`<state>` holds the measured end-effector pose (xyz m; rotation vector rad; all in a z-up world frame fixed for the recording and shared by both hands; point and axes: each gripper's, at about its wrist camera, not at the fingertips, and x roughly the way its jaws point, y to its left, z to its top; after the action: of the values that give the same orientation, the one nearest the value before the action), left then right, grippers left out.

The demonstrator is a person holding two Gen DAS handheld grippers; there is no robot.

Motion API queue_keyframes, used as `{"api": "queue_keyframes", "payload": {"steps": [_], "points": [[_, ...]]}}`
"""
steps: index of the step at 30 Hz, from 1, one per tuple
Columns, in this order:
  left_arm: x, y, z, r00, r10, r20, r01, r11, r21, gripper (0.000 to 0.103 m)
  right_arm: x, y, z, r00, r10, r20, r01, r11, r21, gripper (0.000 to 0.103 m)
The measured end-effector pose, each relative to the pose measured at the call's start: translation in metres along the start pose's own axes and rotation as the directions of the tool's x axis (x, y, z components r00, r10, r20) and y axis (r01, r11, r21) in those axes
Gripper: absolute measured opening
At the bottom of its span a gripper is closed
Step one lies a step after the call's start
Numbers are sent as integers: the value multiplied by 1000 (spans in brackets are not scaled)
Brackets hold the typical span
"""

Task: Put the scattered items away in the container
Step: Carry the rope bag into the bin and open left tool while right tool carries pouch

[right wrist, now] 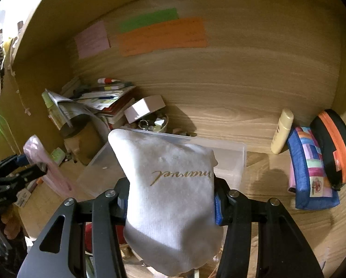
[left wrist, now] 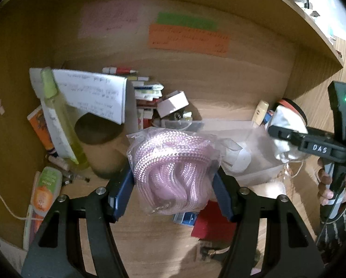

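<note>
The left gripper (left wrist: 173, 180) is clenched on a clear plastic bag of coiled pink rope (left wrist: 173, 169), its blue pads pressing the bag from both sides so that it hangs above the wooden desk (left wrist: 219, 88). The right gripper (right wrist: 170, 199) grasps a white cloth pouch (right wrist: 170, 185) with gold script on it, squeezed between its jaws in the same way. The clear plastic container (right wrist: 233, 159) sits on the desk just beyond both grippers; in the right wrist view the pouch's top edge overlaps the container's far rim, and in the left wrist view the container (left wrist: 254, 139) lies just to the right of the rope bag, with the pouch (left wrist: 286, 129) over its right end. A hand (left wrist: 328, 185) grips the right gripper's handle at the right edge. At the far left of the desk lies a heap of papers and notebooks (left wrist: 91, 92), with a small white box (left wrist: 173, 103) beside it. To the right, against the back panel, stand a cream bottle (right wrist: 282, 132), a patchwork pouch (right wrist: 309, 171) and a black case with an orange zip (right wrist: 335, 148). Pink, green and orange notes (right wrist: 161, 37) are stuck on the back panel.
</note>
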<state>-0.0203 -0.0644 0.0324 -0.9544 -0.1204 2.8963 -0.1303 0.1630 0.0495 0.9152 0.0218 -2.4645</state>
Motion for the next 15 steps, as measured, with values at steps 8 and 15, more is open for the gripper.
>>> {"api": "queue_keyframes", "payload": {"steps": [8,15], "points": [[12,-20,18,999,17,30,-18,999,28,63,14,-21,-3,1000,-4,-17,5,999,34,47],[38,-33,29,1000,-1,3,1,999,34,63,27,-34,-9,999,3,-40,-1,999,48,47]]}}
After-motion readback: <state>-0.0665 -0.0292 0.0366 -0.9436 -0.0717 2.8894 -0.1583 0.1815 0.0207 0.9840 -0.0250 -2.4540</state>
